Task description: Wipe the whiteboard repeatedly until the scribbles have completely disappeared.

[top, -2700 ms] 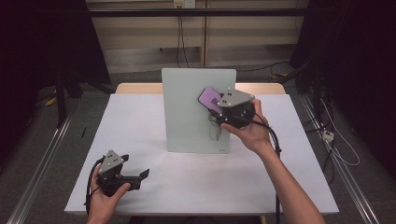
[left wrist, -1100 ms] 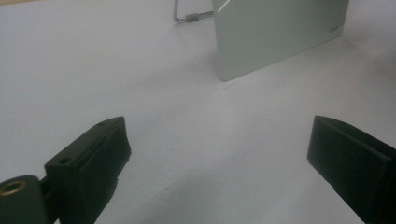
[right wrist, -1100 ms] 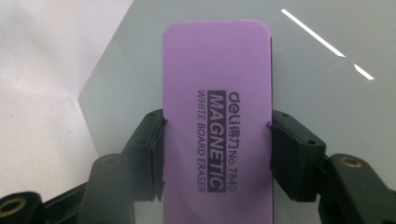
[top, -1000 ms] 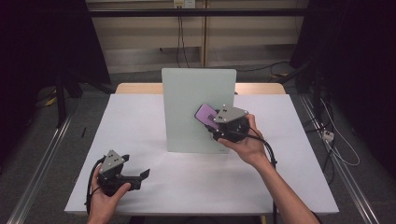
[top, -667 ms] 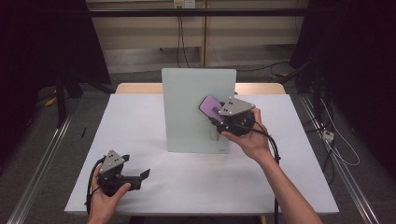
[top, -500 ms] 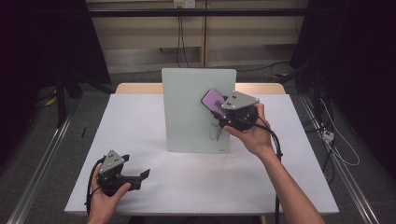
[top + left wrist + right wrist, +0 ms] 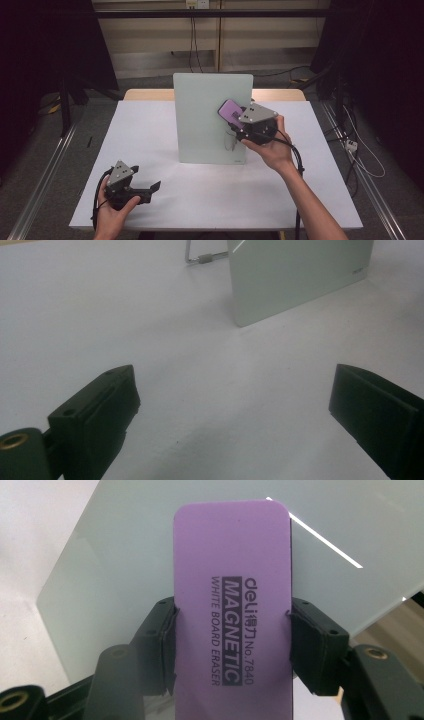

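Right claw (image 7: 232, 645) clamping purple eraser (image 7: 232, 605) against upright glass board (image 7: 205, 120), left claw (image 7: 235, 410) wide on table (image 7: 150, 130).

My two grippers, left gripper (image 7: 156, 186) and right gripper (image 7: 234, 131), are black (blocky jaws with small screw holes), each topped by a grey three-cornered plate and trailing a black cable; forearms are unsleeved.

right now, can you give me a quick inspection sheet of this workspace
surface: white table, bare around the board
job's things: purple whiteboard eraser held at the upright pale green glass board; faint marks low on it
clutter: nothing seen
grippers: right gripper jaws shut on the eraser's sides; left gripper jaws open, low over the table
cables: black cable trails along the right forearm
surroundings: dark curtains, floor rails, wall cables
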`<state>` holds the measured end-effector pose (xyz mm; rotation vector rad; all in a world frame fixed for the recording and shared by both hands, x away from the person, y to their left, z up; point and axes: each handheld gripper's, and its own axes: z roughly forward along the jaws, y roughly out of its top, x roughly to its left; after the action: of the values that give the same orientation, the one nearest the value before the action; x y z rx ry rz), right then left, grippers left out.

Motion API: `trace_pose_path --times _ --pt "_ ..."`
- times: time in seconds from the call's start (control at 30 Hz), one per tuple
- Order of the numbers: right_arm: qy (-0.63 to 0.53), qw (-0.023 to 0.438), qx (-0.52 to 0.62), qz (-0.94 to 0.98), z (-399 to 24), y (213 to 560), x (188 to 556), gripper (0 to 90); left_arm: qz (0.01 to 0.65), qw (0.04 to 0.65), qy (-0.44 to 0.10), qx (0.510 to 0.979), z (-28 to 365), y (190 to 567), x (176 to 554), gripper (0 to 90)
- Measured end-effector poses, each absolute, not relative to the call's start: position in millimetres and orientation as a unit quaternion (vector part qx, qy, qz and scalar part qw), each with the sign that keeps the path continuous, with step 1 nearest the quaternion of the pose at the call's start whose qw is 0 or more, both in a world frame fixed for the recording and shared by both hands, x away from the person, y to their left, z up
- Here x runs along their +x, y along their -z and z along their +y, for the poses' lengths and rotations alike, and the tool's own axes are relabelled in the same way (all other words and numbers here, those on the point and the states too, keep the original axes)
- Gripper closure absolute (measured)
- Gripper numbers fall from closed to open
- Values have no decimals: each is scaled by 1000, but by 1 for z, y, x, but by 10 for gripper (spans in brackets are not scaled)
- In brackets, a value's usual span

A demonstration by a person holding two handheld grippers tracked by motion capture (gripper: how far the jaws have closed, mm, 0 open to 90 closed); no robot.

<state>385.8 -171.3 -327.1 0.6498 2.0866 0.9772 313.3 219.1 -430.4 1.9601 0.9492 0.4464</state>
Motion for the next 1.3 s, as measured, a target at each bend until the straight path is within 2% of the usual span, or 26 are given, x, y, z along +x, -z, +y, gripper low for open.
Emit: trace_pose_path --times 0.43,0.87,1.0,1.3 --pt "-373 327 246 833 -160 368 374 422 382 444 -179 791 218 431 314 54" --pt "-367 289 236 852 -149 391 370 421 382 442 -179 792 220 430 314 54" --pt "-369 284 234 854 -150 387 373 421 384 442 -179 791 219 431 314 55" --pt "-384 322 243 831 -158 346 385 421 382 442 -178 792 220 430 313 54"
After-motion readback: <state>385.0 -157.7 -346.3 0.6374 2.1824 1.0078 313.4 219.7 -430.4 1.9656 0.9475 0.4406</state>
